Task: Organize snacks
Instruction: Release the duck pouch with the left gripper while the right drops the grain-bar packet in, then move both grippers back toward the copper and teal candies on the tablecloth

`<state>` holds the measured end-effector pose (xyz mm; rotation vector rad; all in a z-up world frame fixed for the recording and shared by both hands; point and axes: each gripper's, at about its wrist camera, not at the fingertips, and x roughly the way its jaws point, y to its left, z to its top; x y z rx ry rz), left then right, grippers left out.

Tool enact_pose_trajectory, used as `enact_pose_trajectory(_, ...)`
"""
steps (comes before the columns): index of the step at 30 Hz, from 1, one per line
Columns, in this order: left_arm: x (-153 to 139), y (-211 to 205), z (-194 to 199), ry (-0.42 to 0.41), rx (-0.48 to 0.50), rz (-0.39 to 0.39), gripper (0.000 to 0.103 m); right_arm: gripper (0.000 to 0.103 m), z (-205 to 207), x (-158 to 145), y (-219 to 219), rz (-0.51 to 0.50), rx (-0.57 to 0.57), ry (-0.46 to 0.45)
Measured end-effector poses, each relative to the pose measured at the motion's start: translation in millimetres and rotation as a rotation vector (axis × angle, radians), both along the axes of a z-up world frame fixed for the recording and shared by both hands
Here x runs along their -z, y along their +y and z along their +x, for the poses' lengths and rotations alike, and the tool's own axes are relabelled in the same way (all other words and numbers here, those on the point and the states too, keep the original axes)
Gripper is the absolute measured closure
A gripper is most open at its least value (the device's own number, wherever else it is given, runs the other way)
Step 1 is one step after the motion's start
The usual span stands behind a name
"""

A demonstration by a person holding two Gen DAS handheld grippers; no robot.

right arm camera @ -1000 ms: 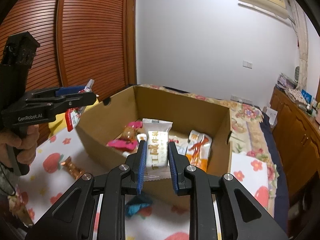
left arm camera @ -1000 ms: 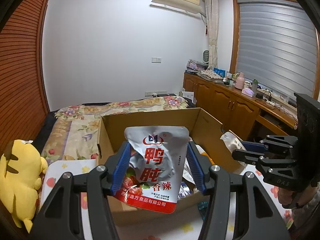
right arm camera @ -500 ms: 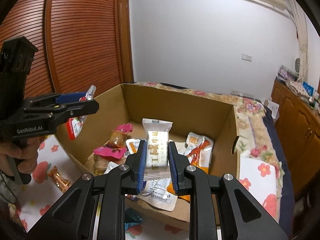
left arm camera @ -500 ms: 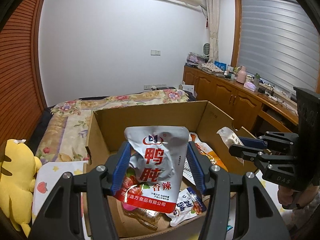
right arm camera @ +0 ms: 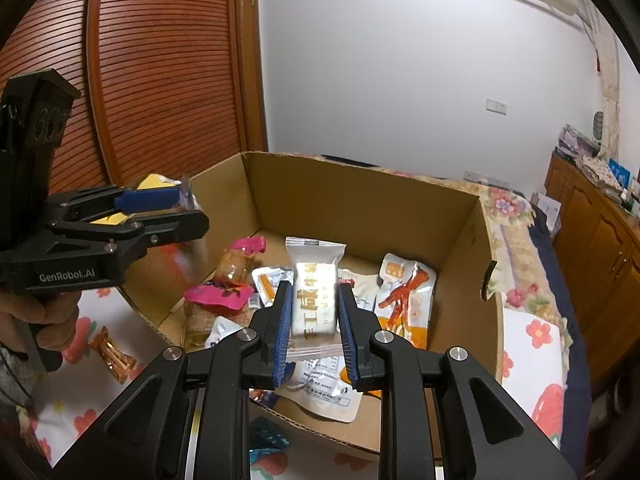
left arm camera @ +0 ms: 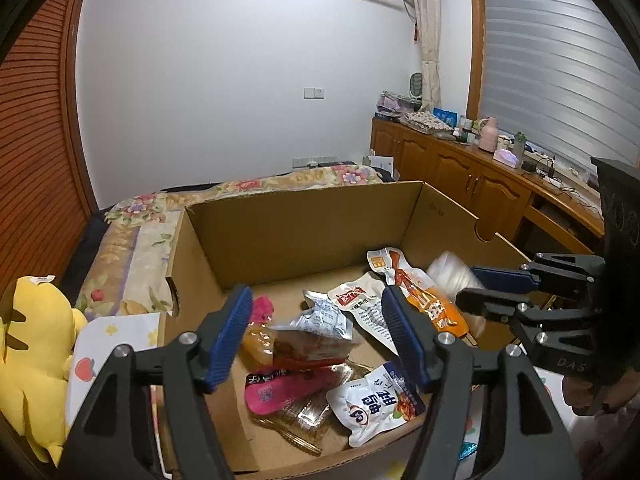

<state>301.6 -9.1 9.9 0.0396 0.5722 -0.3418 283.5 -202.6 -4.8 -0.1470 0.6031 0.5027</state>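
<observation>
1. The left gripper (left arm camera: pixel 315 297) pointed down into the cardboard box (left arm camera: pixel 304 224). Its jaws were opening and stood wide. Nothing was pressed between the blue pads (left arm camera: pixel 230 336).
2. A silver-and-red pouch (left arm camera: pixel 310 344) showed blurred and tilted below and between the left fingers, inside the box, on top of other packets. In my judgement it was free of the gripper.
3. The right gripper (right arm camera: pixel 315 286) was over the near edge of the box. Its jaws stood narrow and were opening. A white snack packet (right arm camera: pixel 315 304) stood upright between the fingers, its top beyond the fingertips. The clear bottom seal reached both pads (right arm camera: pixel 280 332). Whether the pads pressed on the packet's body could not be told for certain.
4. Beyond the right fingertips, the box floor held an orange packet (right arm camera: pixel 404 300), with pink-topped packets (right arm camera: pixel 218 294) to the left of the fingers.
5. Handling, as judged: the white packet appeared light, with thin, slick film over a soft block. It would crush under a hard squeeze and slip under a weak one.
6. Recommended hold: across the narrow width at mid-body, or on the flat end seal, with moderate pressure.
7. The drop into the box was short, so little risk to the contents was expected.
</observation>
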Motion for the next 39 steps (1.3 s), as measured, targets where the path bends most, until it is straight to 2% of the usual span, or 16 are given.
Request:
enact_pose_trajectory(2, 0, -1, -1, 0.001, 0.002, 0.002, 0.034, 0.071, -1, 0, 1, -0.003, 0.002, 0.001)
enact_pose_trajectory(5, -2, -1, -5, -0.011, 0.0, 0.007, 0.03, 0.068, -1, 0, 0, 0.0, 0.003, 0.002)
enact_pose_trajectory(7, -5, 0, -10, -0.024, -0.003, 0.008, 0.026, 0.06, -1, 0, 0, 0.0, 0.004, 0.003)
enact_pose_trajectory(27, -21, 16, -72, -0.061, -0.032, 0.077, 0.025, 0.06, -53, -25, -2, 0.032, 0.02, -0.035)
enact_pose_trajectory(30, -20, 19, -81, -0.059, -0.031, 0.077, 0.021, 0.06, -65, -28, -1, 0.033, 0.022, -0.043)
enact_pose_trajectory(32, -19, 22, -89, -0.059, -0.03, 0.079, 0.014, 0.06, -75, -29, 0, 0.038, 0.023, -0.044)
enact_pose_trajectory(34, -17, 25, -98, -0.067, -0.042, 0.082, 0.009, 0.053, -82, -29, 0, 0.042, 0.027, -0.044)
enact_pose_trajectory(38, -8, 30, -110, -0.053, -0.054, 0.089, 0.008, 0.044, -97, -23, 1, 0.041, 0.034, -0.036)
enact_pose_trajectory(39, -5, 32, -112, -0.047, -0.058, 0.091, 0.007, 0.037, -100, -22, 1, 0.039, 0.036, -0.033)
